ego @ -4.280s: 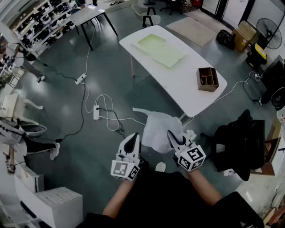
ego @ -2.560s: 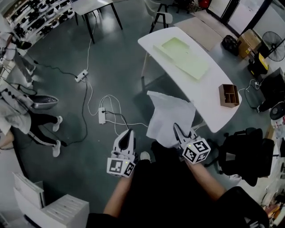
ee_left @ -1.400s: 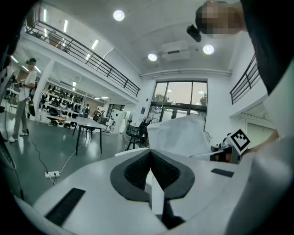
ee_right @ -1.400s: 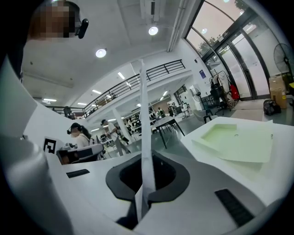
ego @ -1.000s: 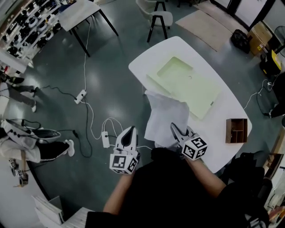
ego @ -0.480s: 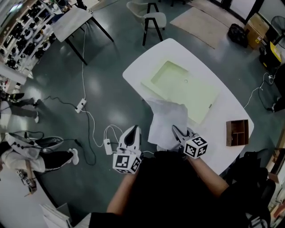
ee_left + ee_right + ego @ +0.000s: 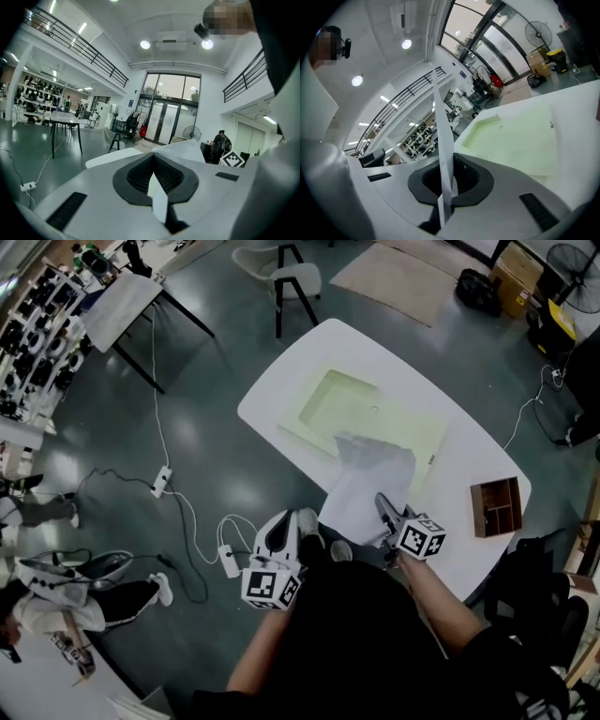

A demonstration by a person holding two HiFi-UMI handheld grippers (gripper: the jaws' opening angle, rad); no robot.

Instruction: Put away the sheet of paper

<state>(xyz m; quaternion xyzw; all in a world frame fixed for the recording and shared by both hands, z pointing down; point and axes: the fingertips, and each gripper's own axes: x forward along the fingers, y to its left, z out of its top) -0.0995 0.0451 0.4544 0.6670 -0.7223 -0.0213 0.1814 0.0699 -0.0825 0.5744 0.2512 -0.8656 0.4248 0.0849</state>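
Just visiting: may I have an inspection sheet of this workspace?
Surface: white oval table, mostly bare.
Job's things: white sheet of paper held over the table's near edge; pale green flat case lying open on it.
Clutter: brown wooden compartment box at the table's right end.
Grippers: right hand-held gripper shut on the sheet; left hand-held gripper shut, beside the table.
Cables: white cable and power strips on the floor.
Surroundings: white chair, second table, standing fan.

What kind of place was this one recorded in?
Probably a large open lab or workshop hall: a mezzanine railing, tall glass doors, racks of equipment, and a power strip cabled across the floor.
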